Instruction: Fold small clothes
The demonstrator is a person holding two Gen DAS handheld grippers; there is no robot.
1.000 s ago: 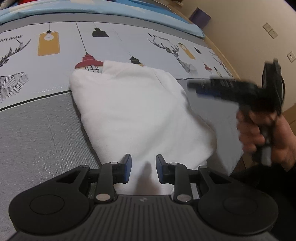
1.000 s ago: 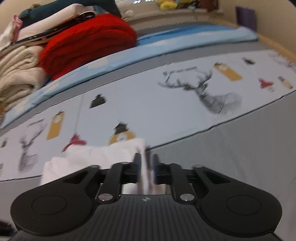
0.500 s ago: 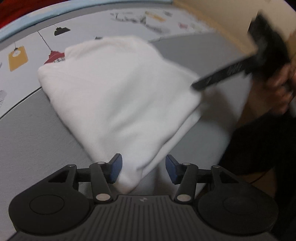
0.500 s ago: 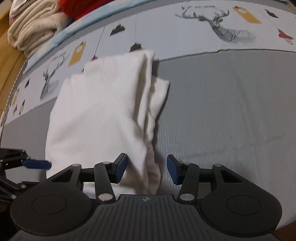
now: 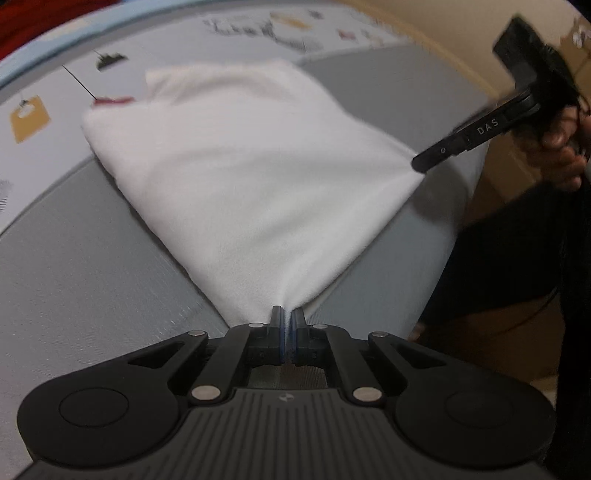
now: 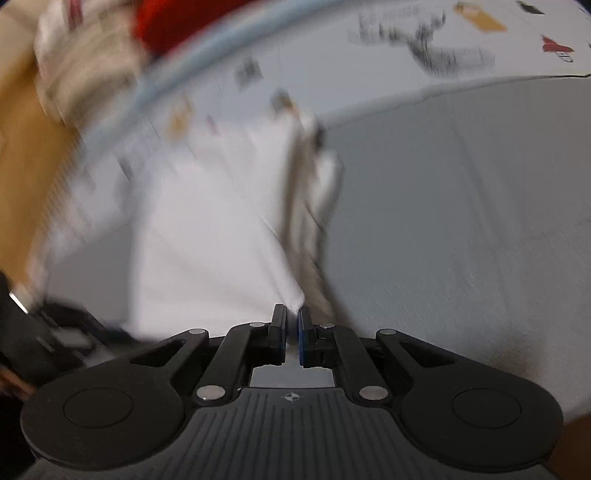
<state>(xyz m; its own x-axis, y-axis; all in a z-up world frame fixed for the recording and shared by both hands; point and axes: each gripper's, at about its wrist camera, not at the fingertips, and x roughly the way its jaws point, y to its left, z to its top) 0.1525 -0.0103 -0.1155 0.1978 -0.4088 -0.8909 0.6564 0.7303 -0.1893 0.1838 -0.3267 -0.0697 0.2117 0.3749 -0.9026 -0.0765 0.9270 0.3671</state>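
Note:
A folded white garment (image 5: 255,173) lies on a grey and printed bedsheet (image 5: 81,266). My left gripper (image 5: 287,314) is shut on the garment's near corner, and the cloth pulls into a pinch between the pads. My right gripper (image 6: 291,314) is shut on another near corner of the white garment (image 6: 218,236), which is blurred in the right wrist view. In the left wrist view the right gripper (image 5: 419,166) shows at the garment's right corner, held by a hand.
The bedsheet (image 6: 461,206) has deer and lamp prints along its far half. A stack of folded clothes, red (image 6: 177,14) and cream (image 6: 77,62), sits at the far left. The bed's right edge (image 5: 454,229) drops off beside the person's dark clothing.
Both grippers were open around the garment's near corners half a second ago; now both have shut on the cloth. The right wrist view has gone blurred with motion.

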